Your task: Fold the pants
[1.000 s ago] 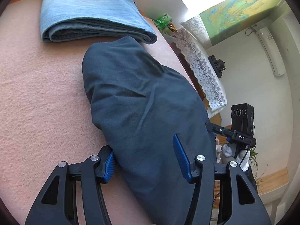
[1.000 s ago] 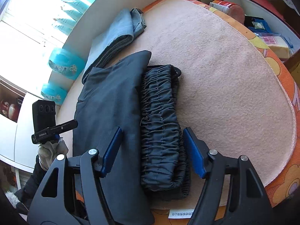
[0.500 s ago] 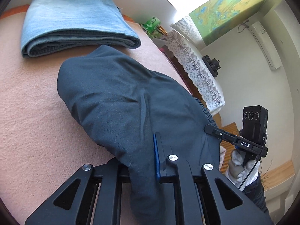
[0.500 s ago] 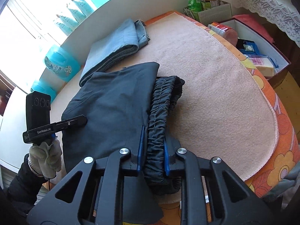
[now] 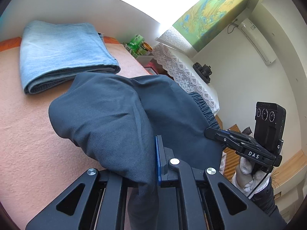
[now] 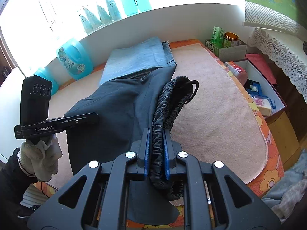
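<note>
Where the right tool [image 6: 155, 151] sits at 6 o'clock in its own view, both blue pads are pressed onto the gathered elastic waistband [image 6: 168, 111] of the dark pants [image 6: 115, 111]. The left tool [image 5: 142, 164] is likewise clamped on a fold of the pants [image 5: 107, 118], its left pad hidden under cloth. The pants hang bunched between both tools, partly raised off the pink surface [image 5: 28, 143]. Folded light-blue jeans [image 5: 61, 51] lie at 11 o'clock in the left view, touching the pants' far edge.
</note>
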A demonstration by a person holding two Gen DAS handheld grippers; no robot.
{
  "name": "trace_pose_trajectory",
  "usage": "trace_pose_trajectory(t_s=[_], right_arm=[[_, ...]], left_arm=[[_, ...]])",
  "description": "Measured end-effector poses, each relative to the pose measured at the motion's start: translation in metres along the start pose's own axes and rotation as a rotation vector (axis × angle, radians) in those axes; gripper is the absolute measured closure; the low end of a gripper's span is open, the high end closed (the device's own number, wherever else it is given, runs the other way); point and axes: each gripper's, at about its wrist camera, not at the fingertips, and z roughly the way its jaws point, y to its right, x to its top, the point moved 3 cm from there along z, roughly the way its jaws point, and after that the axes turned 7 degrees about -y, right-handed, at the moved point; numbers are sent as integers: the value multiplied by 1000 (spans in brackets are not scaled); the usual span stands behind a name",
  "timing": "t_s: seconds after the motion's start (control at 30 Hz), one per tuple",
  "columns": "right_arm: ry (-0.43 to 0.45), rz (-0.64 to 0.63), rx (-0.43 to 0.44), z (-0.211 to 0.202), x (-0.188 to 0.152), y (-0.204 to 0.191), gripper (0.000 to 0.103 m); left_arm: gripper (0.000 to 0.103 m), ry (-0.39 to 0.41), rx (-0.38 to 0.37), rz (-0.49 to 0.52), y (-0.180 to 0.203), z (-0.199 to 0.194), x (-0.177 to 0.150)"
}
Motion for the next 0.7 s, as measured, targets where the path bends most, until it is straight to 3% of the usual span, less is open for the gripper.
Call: trace_pose_trajectory(t_s=[0.27, 0.7], right_arm=[[72, -80, -15, -14, 37, -32, 90], [174, -186, -10, 14, 156, -78, 91]], left_arm=[[97, 79, 22, 28, 2, -30, 26], [97, 220, 105, 37, -29, -70, 120]])
